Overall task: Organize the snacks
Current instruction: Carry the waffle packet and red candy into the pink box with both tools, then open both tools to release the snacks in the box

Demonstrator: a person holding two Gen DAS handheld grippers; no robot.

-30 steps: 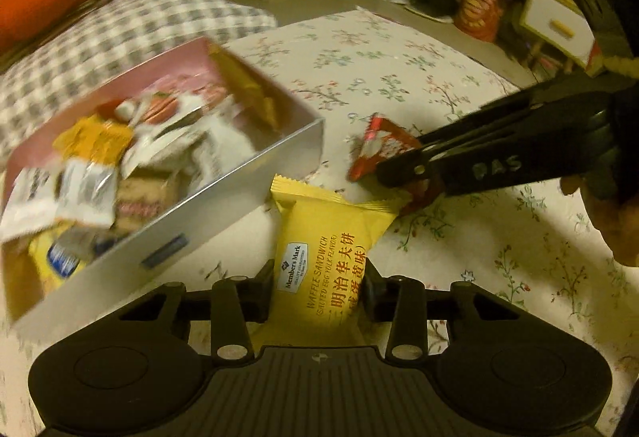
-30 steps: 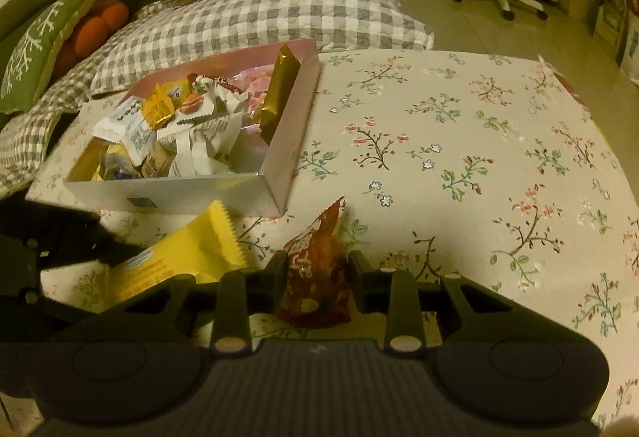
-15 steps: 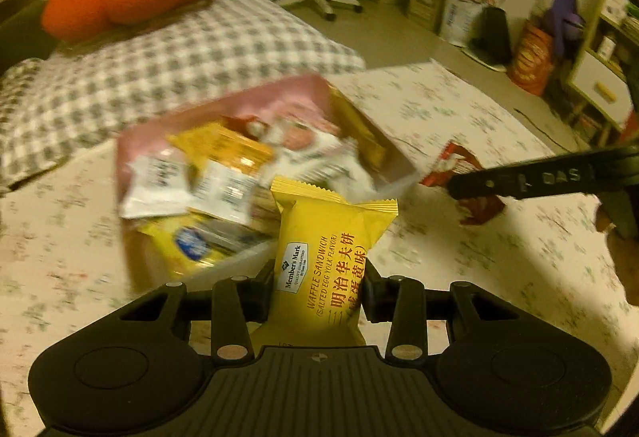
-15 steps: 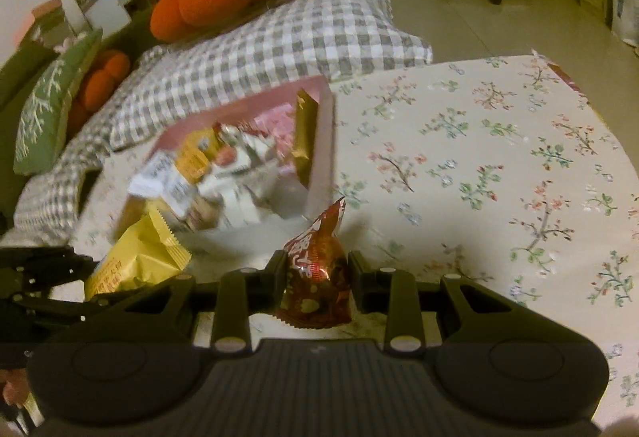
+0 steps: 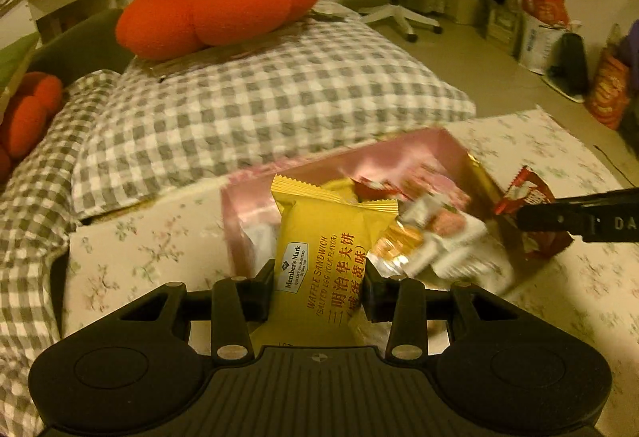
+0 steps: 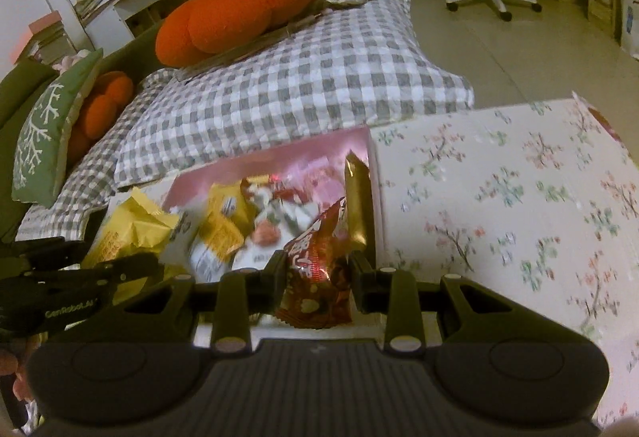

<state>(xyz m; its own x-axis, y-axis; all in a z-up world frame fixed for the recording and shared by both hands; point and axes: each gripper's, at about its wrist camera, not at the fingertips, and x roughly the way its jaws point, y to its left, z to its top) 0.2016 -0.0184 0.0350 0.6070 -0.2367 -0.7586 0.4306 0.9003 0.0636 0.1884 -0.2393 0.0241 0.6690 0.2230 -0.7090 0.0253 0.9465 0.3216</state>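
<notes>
Left gripper [image 5: 319, 285] is clamping the yellow waffle sandwich packet [image 5: 325, 257], holding it over the near-left corner of the pink box [image 5: 399, 153]. Right gripper [image 6: 317, 277] is pinching the red snack packet [image 6: 317, 277] above the box's near-right corner, beside an upright gold wrapper [image 6: 357, 205]. Both are likely poised for dropping in among the loose snacks. The box is sitting at the floral cloth's [image 6: 519, 177] far-left edge.

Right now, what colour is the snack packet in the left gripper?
Yellow, with red and dark print, on the waffle sandwich packet; the left wrist view shows it best.
</notes>
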